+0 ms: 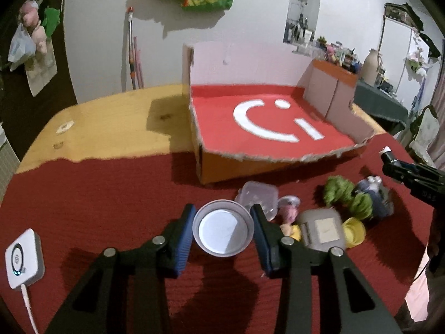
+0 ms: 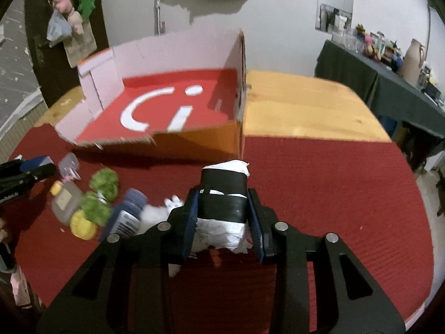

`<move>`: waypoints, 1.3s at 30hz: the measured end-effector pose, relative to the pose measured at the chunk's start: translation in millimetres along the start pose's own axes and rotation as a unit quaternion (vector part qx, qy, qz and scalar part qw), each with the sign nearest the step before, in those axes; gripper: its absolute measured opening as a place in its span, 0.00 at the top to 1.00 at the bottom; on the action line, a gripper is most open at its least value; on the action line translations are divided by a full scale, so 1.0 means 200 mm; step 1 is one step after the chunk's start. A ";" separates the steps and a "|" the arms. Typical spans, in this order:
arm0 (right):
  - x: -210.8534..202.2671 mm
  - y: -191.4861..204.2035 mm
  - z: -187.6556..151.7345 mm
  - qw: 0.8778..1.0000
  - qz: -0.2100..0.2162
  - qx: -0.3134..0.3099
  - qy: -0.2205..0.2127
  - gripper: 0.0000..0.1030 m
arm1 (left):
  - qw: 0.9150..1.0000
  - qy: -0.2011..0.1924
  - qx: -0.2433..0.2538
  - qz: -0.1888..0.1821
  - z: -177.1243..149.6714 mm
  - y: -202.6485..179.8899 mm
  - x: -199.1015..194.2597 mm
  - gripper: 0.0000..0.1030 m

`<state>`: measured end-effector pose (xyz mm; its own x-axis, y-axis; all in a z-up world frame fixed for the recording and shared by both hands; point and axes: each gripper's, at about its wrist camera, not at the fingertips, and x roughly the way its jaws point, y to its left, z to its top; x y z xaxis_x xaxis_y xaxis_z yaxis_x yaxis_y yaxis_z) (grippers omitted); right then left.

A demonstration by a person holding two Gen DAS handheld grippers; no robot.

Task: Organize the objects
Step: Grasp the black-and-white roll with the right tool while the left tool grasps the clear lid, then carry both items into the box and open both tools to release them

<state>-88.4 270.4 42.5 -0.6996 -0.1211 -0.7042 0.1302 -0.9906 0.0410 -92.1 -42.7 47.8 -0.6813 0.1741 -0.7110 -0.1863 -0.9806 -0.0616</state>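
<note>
The left gripper point(image 1: 224, 232) held a round metal dish point(image 1: 223, 228) between its blue pads, jaws clenched on opposite sides of the rim. The dish faced open side up, so it had no long axis to speak of; it sat just above the red cloth point(image 1: 97, 200) on the worktop point(image 1: 111, 111).

The right gripper point(image 2: 224, 217) grasped a paper roll wrapped in black tape point(image 2: 224, 197), jaws pressed against its taped middle. The roll's long axis ran from 6 o'clock to 12 o'clock in the right wrist view, the far end pointing toward the cardboard box point(image 2: 194, 142), white paper showing at both ends.

The box, torn open at the front with a red floor, stood at 12 o'clock from both grippers. In the left wrist view a heap lay at 3 o'clock of the dish: a clear plastic container point(image 1: 260, 194), a grey case point(image 1: 322, 229), a yellow cap point(image 1: 354, 231) and green fuzzy pieces point(image 1: 347, 197). A white device point(image 1: 23, 258) with a cable lay at 9 o'clock.
</note>
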 end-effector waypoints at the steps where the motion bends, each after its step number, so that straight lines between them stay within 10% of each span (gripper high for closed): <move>1: -0.02 0.00 0.01 1.000 0.003 -0.001 -0.005 0.69 | 1.000 -0.006 0.002 -0.001 0.01 -0.01 -0.02 0.59; 25: -0.14 0.08 0.18 0.998 0.030 -0.024 -0.044 0.69 | 0.998 -0.060 0.028 -0.009 0.18 -0.15 -0.19 0.59; 39: 0.25 0.13 0.46 0.996 0.044 -0.069 0.035 0.69 | 0.998 0.012 0.068 -0.009 0.42 -0.18 0.15 0.59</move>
<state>-184.9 231.8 72.9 -0.6306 -0.1974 -0.7506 0.2879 -0.9576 0.0099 -166.2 5.3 88.0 -0.6604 0.1884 -0.7269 -0.2941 -0.9556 0.0196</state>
